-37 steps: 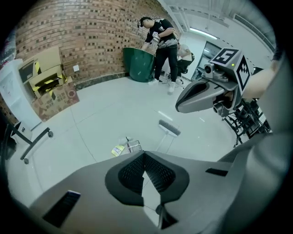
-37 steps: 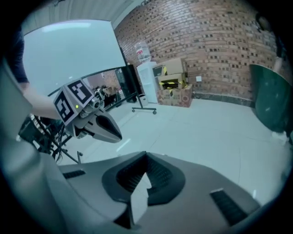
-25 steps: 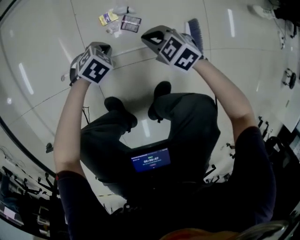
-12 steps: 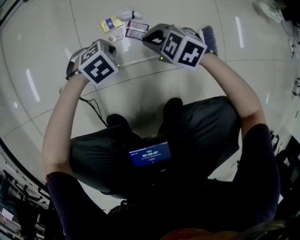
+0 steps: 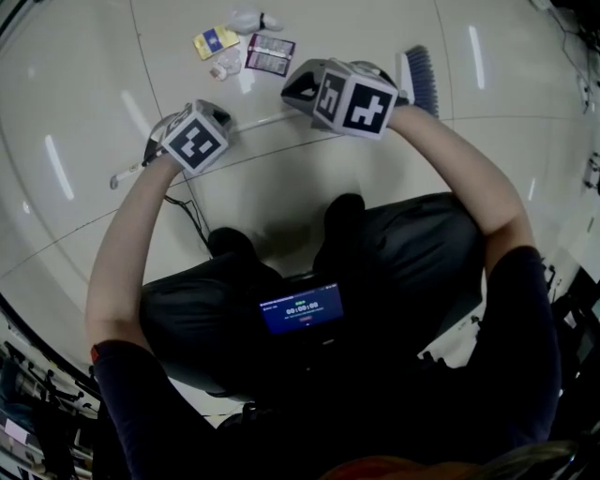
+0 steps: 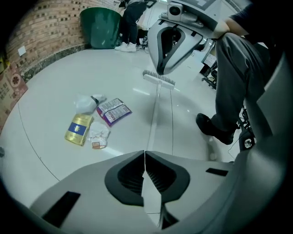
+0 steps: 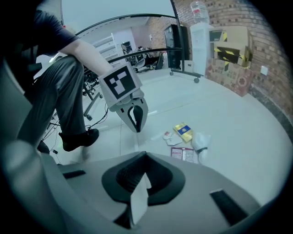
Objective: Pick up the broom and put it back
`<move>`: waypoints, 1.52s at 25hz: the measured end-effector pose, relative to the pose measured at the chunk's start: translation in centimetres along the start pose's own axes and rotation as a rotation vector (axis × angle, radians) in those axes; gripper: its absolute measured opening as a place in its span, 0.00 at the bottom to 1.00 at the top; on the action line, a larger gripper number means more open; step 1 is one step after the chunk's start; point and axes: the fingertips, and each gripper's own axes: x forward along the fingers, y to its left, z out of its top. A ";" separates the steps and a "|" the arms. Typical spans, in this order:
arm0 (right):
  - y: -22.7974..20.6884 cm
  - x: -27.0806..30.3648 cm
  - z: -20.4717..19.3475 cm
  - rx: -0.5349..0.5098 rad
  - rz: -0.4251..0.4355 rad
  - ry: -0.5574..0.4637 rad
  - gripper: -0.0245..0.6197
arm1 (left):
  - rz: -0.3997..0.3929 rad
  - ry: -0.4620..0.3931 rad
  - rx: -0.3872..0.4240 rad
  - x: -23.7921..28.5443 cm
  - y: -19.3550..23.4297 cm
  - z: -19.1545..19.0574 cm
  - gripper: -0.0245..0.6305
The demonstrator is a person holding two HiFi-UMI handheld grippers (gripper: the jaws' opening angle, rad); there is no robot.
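Observation:
The broom lies flat on the pale floor. Its blue brush head (image 5: 419,80) is at the upper right and its thin white handle (image 5: 262,120) runs down-left. My left gripper (image 5: 164,141) hovers over the handle's left part. It looks shut with nothing in it, its jaws only just starting to part. My right gripper (image 5: 298,86) is over the handle nearer the brush, shut and empty. In the left gripper view the handle (image 6: 153,119) runs from the brush (image 6: 159,78) straight to my jaw tips (image 6: 145,153). I cannot tell whether either gripper touches it.
Litter lies beyond the handle: a yellow packet (image 5: 214,39), a purple packet (image 5: 269,54) and a white bag (image 5: 251,21). A green bin (image 6: 101,27) stands by the brick wall. The person's shoes (image 5: 342,216) and a black cable (image 5: 187,216) are near the handle.
Both grippers have sunk towards the floor and the broom handle as the person crouched. The jaws look shut throughout. The broom has not moved.

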 end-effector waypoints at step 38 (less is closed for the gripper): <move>2.4 2.4 -0.5 -0.063 0.056 0.086 0.06 | 0.140 0.294 0.304 7.3 1.2 -9.9 0.16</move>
